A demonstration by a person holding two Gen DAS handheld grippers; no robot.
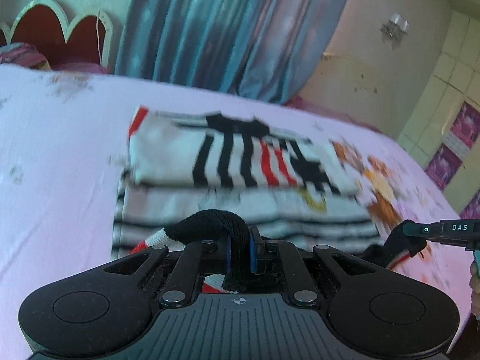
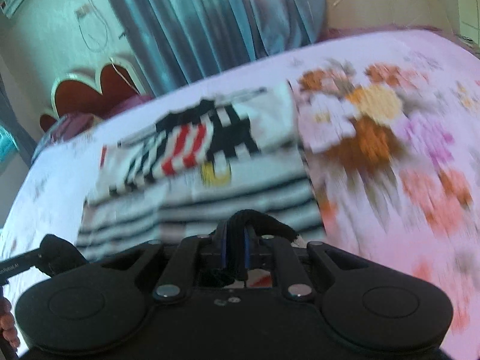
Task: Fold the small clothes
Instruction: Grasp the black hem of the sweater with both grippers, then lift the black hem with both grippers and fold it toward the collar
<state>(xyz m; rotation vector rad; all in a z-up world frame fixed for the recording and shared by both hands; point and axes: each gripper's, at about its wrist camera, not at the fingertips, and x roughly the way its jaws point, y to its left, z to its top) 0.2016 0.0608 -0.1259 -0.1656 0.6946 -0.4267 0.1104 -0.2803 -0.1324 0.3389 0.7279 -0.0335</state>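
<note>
At the bottom centre of the left wrist view, the left gripper (image 1: pixel 239 253) has its blue-padded fingers (image 1: pixel 253 252) drawn close together, clamped on a black cloth edge (image 1: pixel 214 225) that humps up over the fingertips. A bit of white and red fabric trails to the left of that hump. At the right edge of the same view, the right gripper (image 1: pixel 418 231) reaches in from the side, pinching another dark bit of the cloth; its fingertips are hidden in the fabric.

In the right wrist view the right gripper (image 2: pixel 235 247) is likewise pressed shut on a black ribbed band (image 2: pixel 255 220), low in the centre of the frame. The left gripper (image 2: pixel 45 255) shows at the lower left, wrapped in dark cloth and cut off by the frame edge. A few fingers of the person's hand (image 2: pixel 7 324) peek in at the bottom left corner.

Just beyond both grippers, in mid-frame, lies a stack of folded striped clothes (image 1: pixel 240 165) on the pink floral bedsheet (image 1: pixel 54 156). The top piece carries black and red bars on white. Motion blur smears the prints, so finer pattern and the garment type cannot be made out. Blue curtains (image 1: pixel 216 27) hang at the top, and a red scalloped headboard (image 1: pixel 57 33) sits at the upper left.
</note>
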